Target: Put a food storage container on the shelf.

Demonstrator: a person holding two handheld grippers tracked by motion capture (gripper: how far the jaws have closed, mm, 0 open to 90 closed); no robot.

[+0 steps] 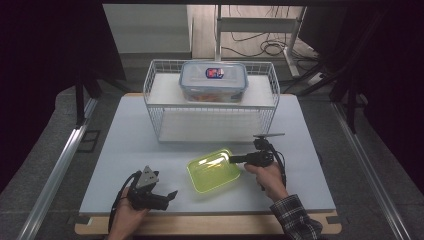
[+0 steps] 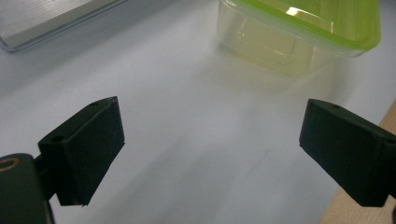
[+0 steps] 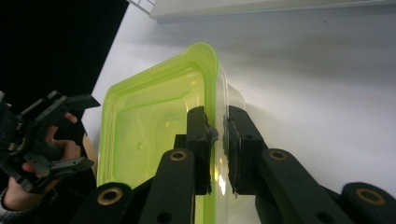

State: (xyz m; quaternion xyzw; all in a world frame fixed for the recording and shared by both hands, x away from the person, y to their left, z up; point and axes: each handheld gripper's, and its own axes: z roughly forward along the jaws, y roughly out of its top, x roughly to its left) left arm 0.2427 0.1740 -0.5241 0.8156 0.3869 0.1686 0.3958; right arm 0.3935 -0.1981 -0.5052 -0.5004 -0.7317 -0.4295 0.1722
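Your right gripper [image 3: 218, 135] is clamped on the rim of the green plastic container [image 1: 213, 171]: in the right gripper view one jaw sits inside the wall and the other outside, the thin rim pinched between the pads. In the high view the container lies on the white table [image 1: 130, 150] near its front middle, and you hold it at its 2 o'clock corner, your right hand coming in from 4 o'clock. Its long axis runs roughly from 8 o'clock to 2 o'clock, so the grip sits at one end and most of the body hangs away from the jaws toward 8 o'clock; I judge it will tend to tip on that side when you lift. Your left gripper [image 1: 150, 192] rests toward 8 o'clock of the container, near but apart from it, jaws spread wide with nothing between them; in the left gripper view the container sits ahead at 1 o'clock. The wire basket [image 1: 210, 107], with the blue-lidded food box [image 1: 214, 81] on its shelf, stands at 12 o'clock of the container, well clear.
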